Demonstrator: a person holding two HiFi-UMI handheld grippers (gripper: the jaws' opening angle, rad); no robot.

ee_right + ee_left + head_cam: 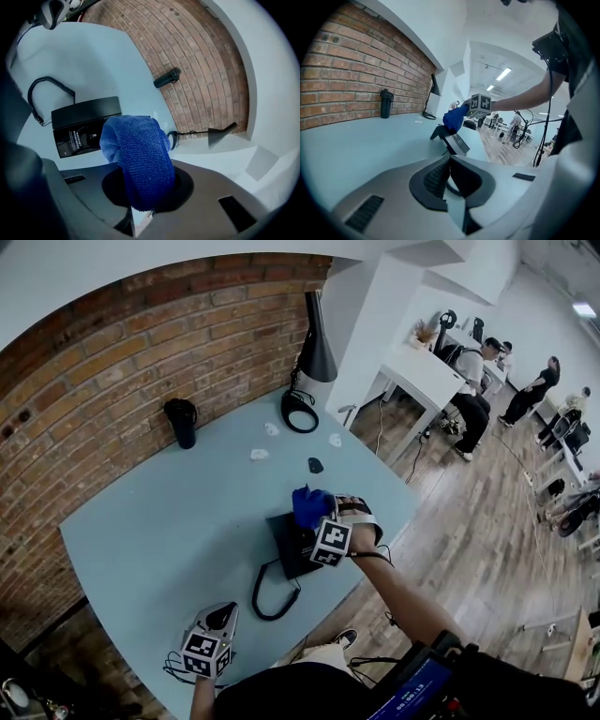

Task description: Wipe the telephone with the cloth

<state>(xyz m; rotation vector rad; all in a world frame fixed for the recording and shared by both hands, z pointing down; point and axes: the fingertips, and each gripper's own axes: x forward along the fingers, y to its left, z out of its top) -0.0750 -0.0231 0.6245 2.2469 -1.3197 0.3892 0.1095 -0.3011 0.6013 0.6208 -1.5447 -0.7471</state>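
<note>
The black telephone lies near the front edge of the pale blue table, its coiled cord looping toward me. My right gripper is shut on a blue cloth, which it holds at the telephone's far end. In the right gripper view the cloth bulges from the jaws and hides part of the telephone. My left gripper rests low at the table's front edge, left of the telephone, shut with nothing gripped. From there the telephone and the cloth show ahead.
A black bottle stands by the brick wall. At the table's far end is a black lamp with a ring base. Small white bits and a dark one lie behind the telephone. People stand far right.
</note>
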